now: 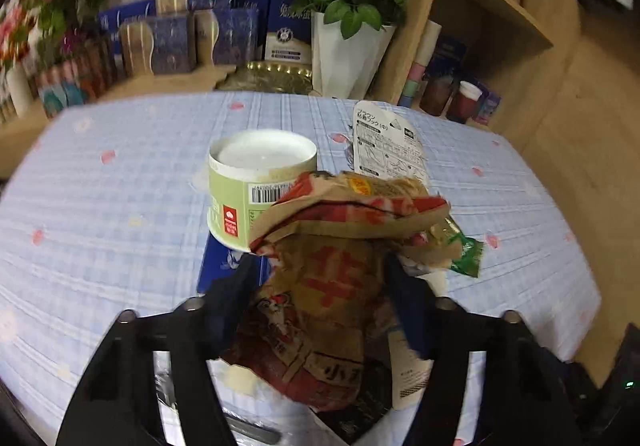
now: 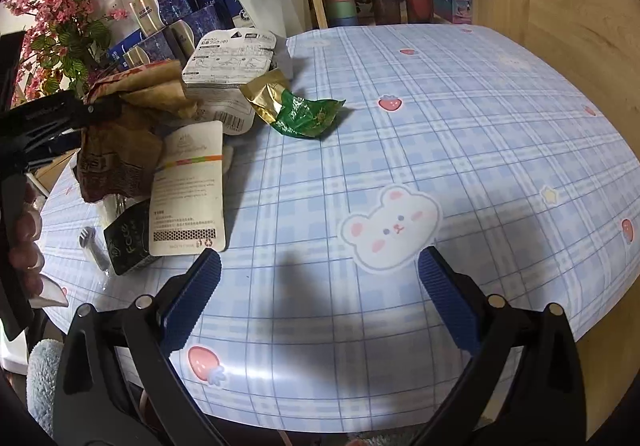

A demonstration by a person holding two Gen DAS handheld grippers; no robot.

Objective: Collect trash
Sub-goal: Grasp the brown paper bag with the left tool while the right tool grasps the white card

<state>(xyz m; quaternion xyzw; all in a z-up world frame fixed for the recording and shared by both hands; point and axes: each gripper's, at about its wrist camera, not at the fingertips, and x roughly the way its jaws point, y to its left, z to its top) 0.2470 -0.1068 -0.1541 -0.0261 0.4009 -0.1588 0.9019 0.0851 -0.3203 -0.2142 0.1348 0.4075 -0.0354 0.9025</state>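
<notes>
So my left gripper [image 1: 320, 282] has its ribbed blue pads on either side of a crumpled brown paper bag [image 1: 332, 286] with red print, jaws about halfway in and touching the paper on both sides. The bag's long axis runs away from me, its torn mouth flopped toward the green-and-white paper tub [image 1: 244, 185] just behind it. My right gripper [image 2: 320, 294] hangs wide open over the glossy blue plaid tablecloth [image 2: 460, 125], holding nothing. Beyond it lie a shiny green-and-gold wrapper [image 2: 304, 109] and a flat white pouch [image 2: 192, 189], near the bag.
</notes>
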